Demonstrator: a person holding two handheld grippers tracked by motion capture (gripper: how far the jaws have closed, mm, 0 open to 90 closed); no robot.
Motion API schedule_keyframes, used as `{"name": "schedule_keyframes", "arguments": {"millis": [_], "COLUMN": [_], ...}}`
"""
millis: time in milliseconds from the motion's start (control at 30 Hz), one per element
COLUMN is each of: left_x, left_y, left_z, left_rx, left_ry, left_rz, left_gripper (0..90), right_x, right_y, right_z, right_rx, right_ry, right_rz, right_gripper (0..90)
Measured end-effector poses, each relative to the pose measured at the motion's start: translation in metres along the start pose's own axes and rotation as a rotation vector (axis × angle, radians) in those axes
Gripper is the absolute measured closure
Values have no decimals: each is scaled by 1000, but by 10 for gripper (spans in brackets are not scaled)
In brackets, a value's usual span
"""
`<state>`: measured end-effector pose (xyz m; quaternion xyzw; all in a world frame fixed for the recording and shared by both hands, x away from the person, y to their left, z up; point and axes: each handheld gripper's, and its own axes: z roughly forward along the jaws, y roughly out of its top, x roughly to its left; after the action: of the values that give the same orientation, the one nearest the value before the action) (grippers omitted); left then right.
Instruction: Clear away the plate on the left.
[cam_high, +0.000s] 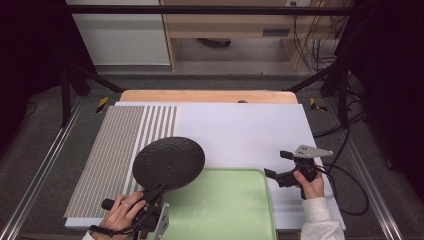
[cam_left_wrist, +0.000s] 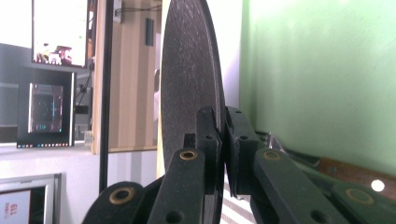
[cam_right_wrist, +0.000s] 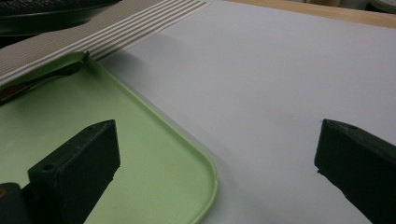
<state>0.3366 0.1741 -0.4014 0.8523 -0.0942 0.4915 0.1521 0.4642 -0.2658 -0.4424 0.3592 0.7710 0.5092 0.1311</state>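
Note:
A black round plate hangs tilted over the left end of the green tray. My left gripper is shut on its near rim. In the left gripper view the plate stands edge-on, pinched between the jaws of the left gripper, with the tray behind it. My right gripper is open beside the tray's right edge, holding nothing. In the right gripper view the right gripper spans the tray's rounded corner and the white mat.
A piece of cutlery with a wooden handle lies on the tray under the plate, its metal end near the rim. A striped mat covers the table's left side. The wooden table edge runs along the back.

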Motion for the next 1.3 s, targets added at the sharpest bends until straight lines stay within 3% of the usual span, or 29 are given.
{"name": "schedule_keyframes", "arguments": {"millis": [733, 1300], "left_x": [-13, -28], "left_y": [37, 55], "left_z": [-6, -11], "left_rx": [-86, -115], "left_ry": [-58, -106], "left_rz": [9, 32], "left_gripper": [849, 848], "right_x": [0, 0], "right_y": [0, 0], "right_z": [0, 0], "right_rx": [-1, -5], "right_ry": [1, 4], "right_rz": [0, 4], "right_gripper": [6, 6]}}
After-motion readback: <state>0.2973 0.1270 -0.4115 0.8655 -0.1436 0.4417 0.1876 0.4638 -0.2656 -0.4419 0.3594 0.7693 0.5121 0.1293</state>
